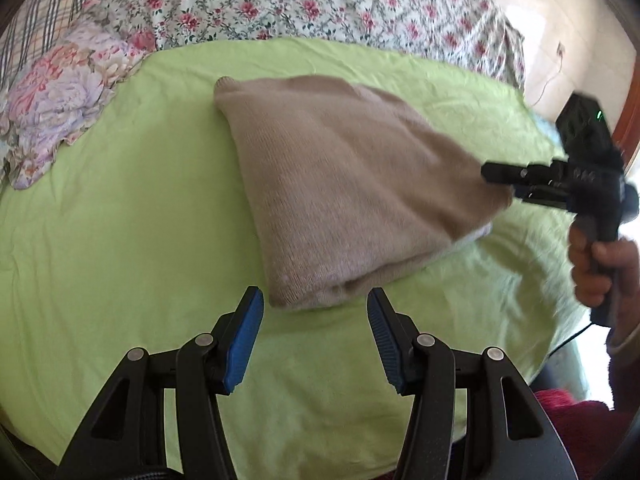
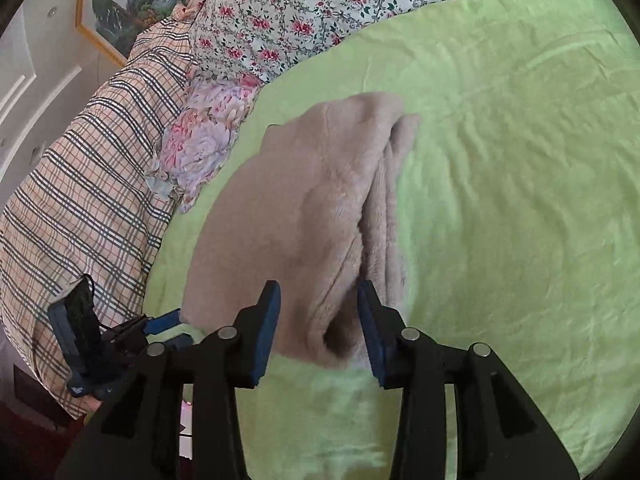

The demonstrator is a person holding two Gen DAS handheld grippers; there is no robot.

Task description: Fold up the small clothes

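One folded beige garment [image 1: 340, 184], two tools

The right gripper [image 1: 505, 189] is motion-blurred where it meets the beige garment [image 1: 344, 196], so its grip cannot be judged; the framed picture [image 2: 132, 4] is edge-cropped.

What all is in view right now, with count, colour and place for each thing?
Knit garment: one, beige, folded on the sheet, centre.
Sheet: one, lime green, covering the bed.
Floral quilt: one, white with pink flowers, beyond the sheet.
Peony cloth: one, pink-lilac, at the sheet's left edge.
Plaid cloth: one, beige check, beside the peony cloth.
Framed picture: one, green landscape, on the wall.
Left gripper: open, just short of the garment.
Right gripper: open, around the garment's edge.
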